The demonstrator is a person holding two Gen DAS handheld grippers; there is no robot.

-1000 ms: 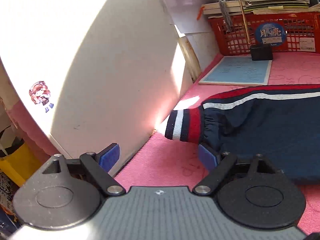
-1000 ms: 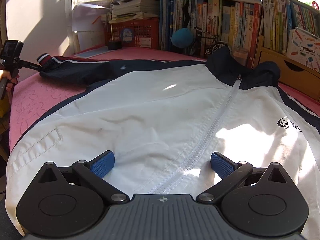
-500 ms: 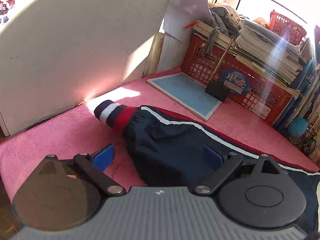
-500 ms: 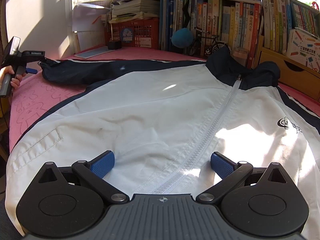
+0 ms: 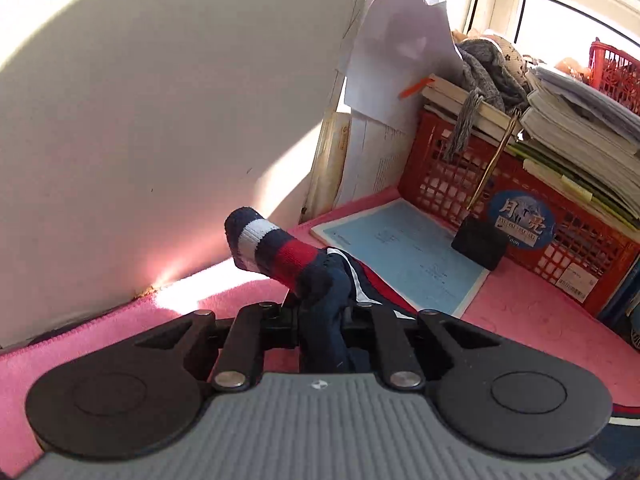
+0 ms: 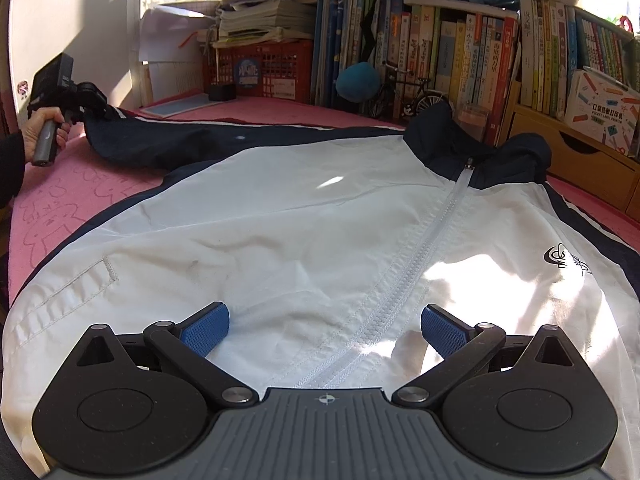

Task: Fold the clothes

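Note:
A white and navy zip jacket (image 6: 280, 220) lies spread front-up on the pink mat (image 6: 72, 200). Its navy sleeve (image 6: 200, 136) stretches away to the far left. My left gripper (image 5: 322, 316) has its jaws closing and pinching that sleeve (image 5: 324, 292) just behind the striped red, white and navy cuff (image 5: 272, 248), which sticks up clear of the mat. The right wrist view shows this left gripper (image 6: 86, 98) held in a hand (image 6: 44, 124). My right gripper (image 6: 324, 320) hangs open over the jacket's lower front, with the zip (image 6: 420, 248) running between its fingers.
A white panel (image 5: 160, 120) walls off the mat's left side. Behind the cuff lie a blue booklet (image 5: 400, 252) and a red crate (image 5: 520, 200) stacked with papers. Book shelves (image 6: 480, 60), a model bicycle (image 6: 404, 96) and a wooden drawer (image 6: 580, 160) line the far edge.
My left gripper rolled and moved in over the sleeve end, then closed on it; the cuff now stands lifted off the mat. The right gripper stayed where it was.

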